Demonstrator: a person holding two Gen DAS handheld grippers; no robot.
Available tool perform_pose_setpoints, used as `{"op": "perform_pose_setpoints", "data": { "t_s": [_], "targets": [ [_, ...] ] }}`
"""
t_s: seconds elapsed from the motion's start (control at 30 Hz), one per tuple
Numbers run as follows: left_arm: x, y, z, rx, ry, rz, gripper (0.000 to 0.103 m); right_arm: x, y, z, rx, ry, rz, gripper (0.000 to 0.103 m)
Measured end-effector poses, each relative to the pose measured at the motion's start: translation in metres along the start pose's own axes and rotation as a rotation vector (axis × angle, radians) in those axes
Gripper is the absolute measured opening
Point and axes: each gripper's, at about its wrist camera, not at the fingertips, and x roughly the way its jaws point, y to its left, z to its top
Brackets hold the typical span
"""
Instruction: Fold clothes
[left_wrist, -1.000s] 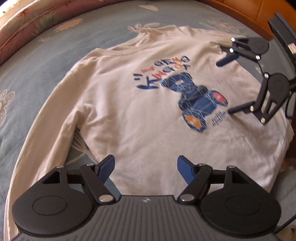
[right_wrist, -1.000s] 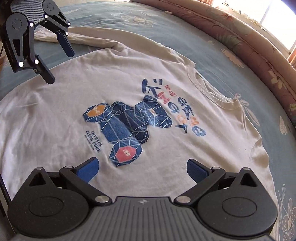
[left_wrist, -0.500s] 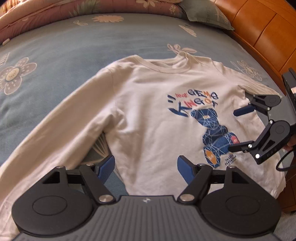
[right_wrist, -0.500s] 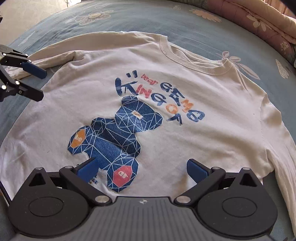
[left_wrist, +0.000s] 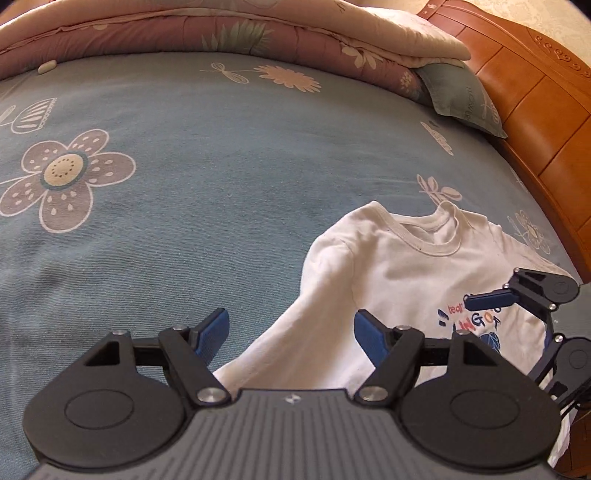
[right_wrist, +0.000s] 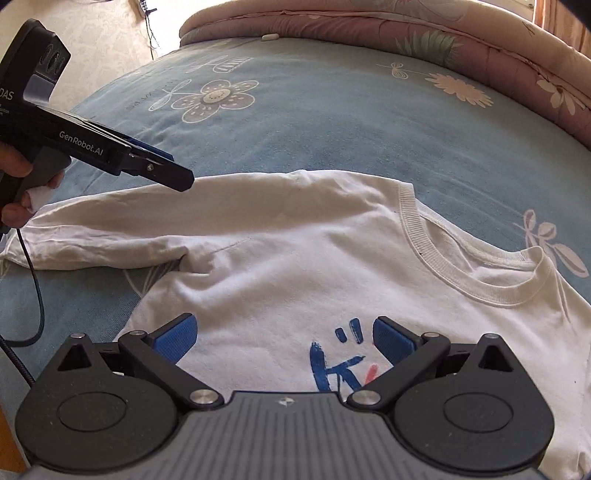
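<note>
Long sleeve (right_wrist: 110, 236) runs nine-to-three; left gripper (right_wrist: 173, 173) hovers over it — nearer, probably. Both it and right gripper (right_wrist: 284, 339) gape empty.

Left gripper (left_wrist: 290, 332): jaws parted wide, blue pads facing each other, nothing between them; the tool tilts steeply downward. Right gripper (right_wrist: 284, 334): jaws likewise spread apart and empty, also angled down. Seen from the right wrist view, the left gripper is a black pistol-shaped tool entering from the left edge, held by the person's hand (right_wrist: 16, 188), whose fingers wrap the grip. From the left wrist view, the right gripper shows at the right edge, fingers apart.
</note>
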Motion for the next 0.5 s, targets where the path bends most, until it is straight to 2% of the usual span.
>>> {"op": "perform_pose_setpoints", "data": {
  "t_s": [0.07, 0.17, 0.5],
  "targets": [
    [0.003, -0.003, -0.004, 0.024, 0.027, -0.045, 0.074, 0.007, 0.006, 0.000, -0.014, 0.021, 0.005, 0.103],
    [0.006, -0.006, -0.010, 0.063, 0.049, -0.065, 0.074, 0.011, 0.014, -0.001, -0.029, 0.042, 0.010, 0.103],
    [0.010, -0.002, -0.019, 0.074, 0.123, -0.155, 0.074, 0.019, 0.018, 0.013, -0.013, 0.071, 0.004, 0.103]
  ]
}}
